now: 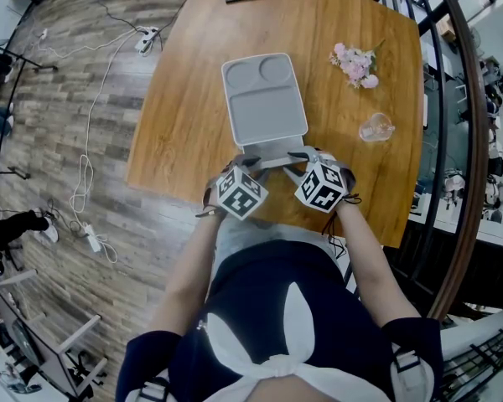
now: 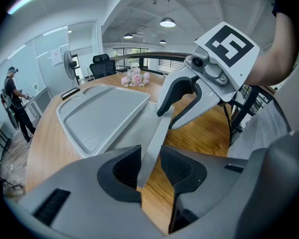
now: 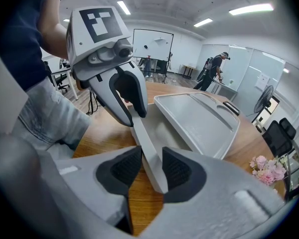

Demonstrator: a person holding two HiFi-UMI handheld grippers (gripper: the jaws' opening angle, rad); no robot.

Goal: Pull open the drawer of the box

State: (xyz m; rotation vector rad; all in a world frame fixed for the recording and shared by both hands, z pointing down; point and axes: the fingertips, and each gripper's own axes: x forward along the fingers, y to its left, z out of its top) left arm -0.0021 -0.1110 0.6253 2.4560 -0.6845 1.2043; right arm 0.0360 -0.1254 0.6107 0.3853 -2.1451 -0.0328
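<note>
A grey plastic box [image 1: 264,99] with a tray-shaped lid lies mid-way on the wooden desk [image 1: 184,107]. Its drawer juts a little from the side at six o'clock. The left tool [image 2: 150,166] and the right tool [image 3: 152,168] are each clenched on the thin grey drawer front [image 1: 272,159], one at seven o'clock of the box and the other at five.

To do the pull well, both hands should draw straight toward six o'clock at one pace and keep the panel level. An uneven tug would likely skew the drawer in its slot. The box looks light and may slide along instead of opening.
</note>
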